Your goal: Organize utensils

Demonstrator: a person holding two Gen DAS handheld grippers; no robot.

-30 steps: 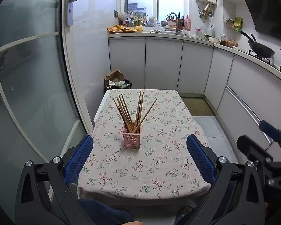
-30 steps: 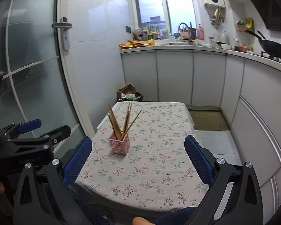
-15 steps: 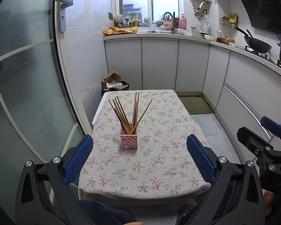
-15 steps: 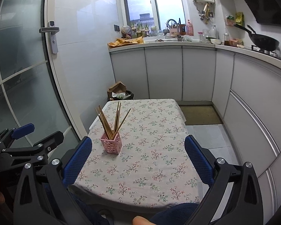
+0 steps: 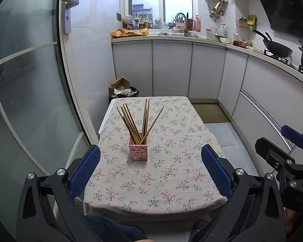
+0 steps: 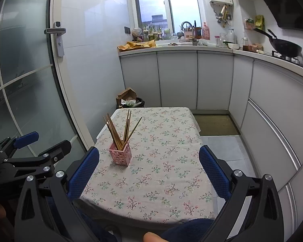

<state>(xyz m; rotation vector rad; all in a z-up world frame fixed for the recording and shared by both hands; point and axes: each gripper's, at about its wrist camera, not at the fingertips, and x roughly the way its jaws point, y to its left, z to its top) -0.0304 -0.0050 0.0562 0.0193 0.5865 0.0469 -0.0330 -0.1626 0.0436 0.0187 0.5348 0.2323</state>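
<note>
Floral tablecloth (image 5: 171, 181) ahead of our left gripper (image 5: 150, 173) and right gripper (image 6: 149, 173), both spread wide, empty; chopsticks (image 5: 139, 121) in the pink holder (image 5: 139, 148) look light, stiff, slippery, so we pinch mid-shaft

A pale beige cloth printed with small pink, red and green floral sprigs covers the worktop (image 5: 171, 173). The square plastic lattice basket (image 5: 139, 149) is pink, and the wooden chopsticks (image 5: 138, 122) in it are light tan. Each black-framed gripper has fingers (image 5: 84, 169) padded in textured blue. Toward 12 o'clock, the flat cabinet doors (image 5: 171, 68) are plain white; at 2 o'clock sits a black wok (image 5: 277, 49).
</note>
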